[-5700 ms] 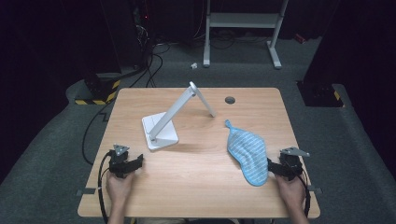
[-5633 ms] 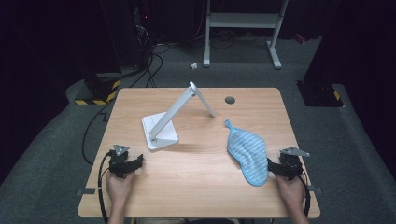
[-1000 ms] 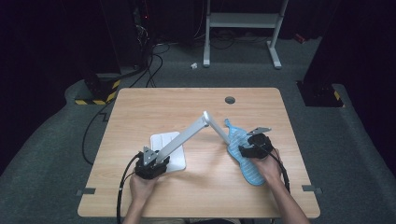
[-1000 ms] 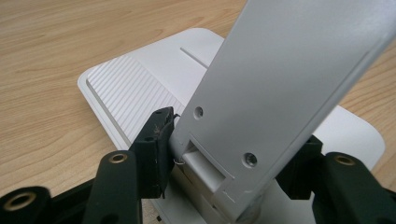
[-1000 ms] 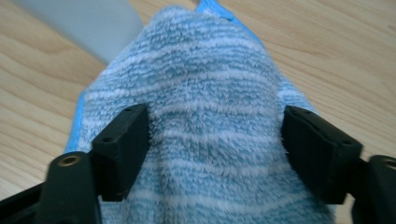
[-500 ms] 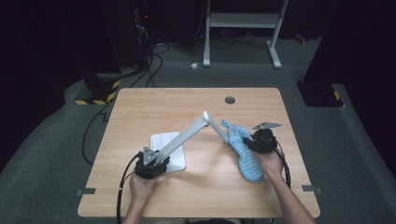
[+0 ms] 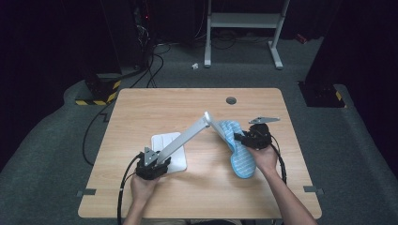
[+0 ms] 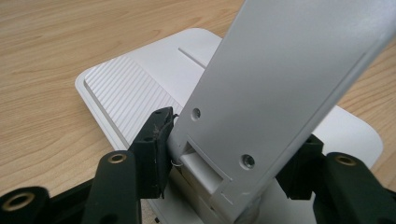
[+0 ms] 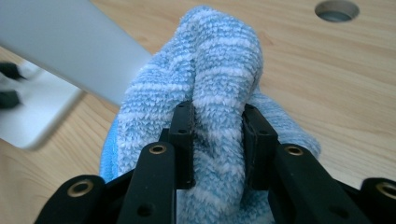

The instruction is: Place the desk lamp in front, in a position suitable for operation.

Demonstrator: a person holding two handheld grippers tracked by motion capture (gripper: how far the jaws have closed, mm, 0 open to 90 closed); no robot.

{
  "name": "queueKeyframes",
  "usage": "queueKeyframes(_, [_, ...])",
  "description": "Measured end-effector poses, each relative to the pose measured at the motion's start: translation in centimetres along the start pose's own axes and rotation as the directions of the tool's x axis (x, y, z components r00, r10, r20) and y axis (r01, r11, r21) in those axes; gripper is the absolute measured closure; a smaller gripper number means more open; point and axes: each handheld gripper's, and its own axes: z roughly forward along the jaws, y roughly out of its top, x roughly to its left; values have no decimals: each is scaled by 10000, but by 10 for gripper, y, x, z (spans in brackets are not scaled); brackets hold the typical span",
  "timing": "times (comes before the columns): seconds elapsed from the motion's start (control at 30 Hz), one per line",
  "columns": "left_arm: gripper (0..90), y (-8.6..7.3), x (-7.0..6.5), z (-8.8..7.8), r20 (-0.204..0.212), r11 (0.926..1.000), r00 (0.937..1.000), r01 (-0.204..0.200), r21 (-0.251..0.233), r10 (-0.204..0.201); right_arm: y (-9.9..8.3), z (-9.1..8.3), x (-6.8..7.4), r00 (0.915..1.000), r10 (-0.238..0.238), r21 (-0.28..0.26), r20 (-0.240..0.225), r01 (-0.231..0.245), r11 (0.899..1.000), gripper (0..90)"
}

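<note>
A white desk lamp stands on the wooden table, its flat base (image 7: 170, 140) left of centre and its arm (image 7: 187, 135) slanting up to the right. My left gripper (image 7: 155, 165) is shut on the foot of the lamp arm (image 8: 280, 84) just above the ribbed base (image 8: 130, 88), one pad on each side (image 8: 233, 140). A blue striped cloth (image 7: 242, 159) lies right of the lamp. My right gripper (image 7: 241, 137) has just closed its jaws on a bunched fold of the cloth (image 9: 219, 60), which is pinched between the pads (image 9: 217, 116).
A round cable hole (image 7: 231, 100) sits near the table's far edge, also seen in the right gripper view as the hole (image 9: 336, 10). The lamp arm (image 9: 70, 46) passes close to the cloth's far end. Cables trail off the near edge; bare wood lies all around.
The right gripper has closed on the cloth and risen slightly, bunching the cloth's far end up beside the lamp's head. The left gripper and lamp have stayed put.
</note>
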Motion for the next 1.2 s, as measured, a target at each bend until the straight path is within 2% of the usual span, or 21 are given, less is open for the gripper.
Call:
queueKeyframes(0.03, [450,0,0,0,-1,10000,10000,-2,0,2,3,-6,2,9991,70,-443,-407,-88,9990,690])
queueKeyframes(0.2, [450,0,0,0,-2,10000,10000,-3,3,3,14,-17,11,9973,-181,-847,-714,120,9963,686])
queueKeyframes(0.27, [449,0,0,0,-1,10000,10000,-1,-1,1,27,-27,22,9944,-456,-1275,-957,332,9913,685])
queueKeyframes(0.33, [449,0,0,0,-1,10000,10000,-1,0,1,35,-34,29,9925,-725,-1519,-988,570,9868,685])
queueKeyframes(0.43, [449,0,0,0,-4,10000,10000,-15,1,15,50,-45,43,9880,-1240,-1900,-925,1048,9762,685])
queueKeyframes(0.57, [449,0,0,0,0,10000,10000,-9,3,9,70,-62,63,9775,-1939,-2317,-827,1704,9578,684])
queueKeyframes(0.6, [449,0,0,0,0,10000,10000,-9,3,9,70,-62,63,9775,-1939,-2317,-827,1704,9578,684])
queueKeyframes(0.63, [449,0,0,0,0,10000,10000,-10,7,10,80,-71,73,9709,-2295,-2487,-689,2061,9464,684])
queueKeyframes(0.73, [448,0,0,0,-3,10000,10000,-14,6,15,89,-79,83,9636,-2609,-2665,-587,2367,9343,681])
queueKeyframes(0.77, [449,0,0,0,-3,10000,10000,-14,6,15,89,-79,83,9636,-2609,-2665,-587,2367,9343,681])
queueKeyframes(0.87, [449,0,0,0,-6,10000,10000,-11,2,11,96,-86,94,9546,-2930,-2859,-532,2666,9204,676])
queueKeyframes(0.9, [448,0,0,0,-6,10000,10000,-11,2,11,96,-86,94,9546,-2930,-2859,-532,2666,9204,676])
queueKeyframes(0.93, [448,0,0,0,-3,10000,10000,-8,2,8,96,-86,99,9501,-3106,-2863,-299,2896,9133,674])
queueKeyframes(0.97, [448,0,0,0,-3,10000,10000,-14,5,14,96,-86,100,9484,-3163,-2859,-221,2971,9110,674])
queueKeyframes(1.07, [449,0,0,0,-9,10000,10000,-19,4,19,95,-85,99,9485,-3163,-2837,-179,2985,9113,673])
queueKeyframes(1.1, [448,0,0,0,-11,10000,10000,1,-11,-1,93,-83,96,9535,-3004,-2795,-238,2821,9178,672])
queueKeyframes(1.17, [449,0,0,0,-13,10000,10000,-21,5,21,92,-82,94,9554,-2941,-2796,-263,2754,9197,671])
queueKeyframes(1.2, [448,0,0,0,-13,10000,10000,-20,4,20,89,-78,90,9607,-2755,-2766,-338,2559,9263,670])
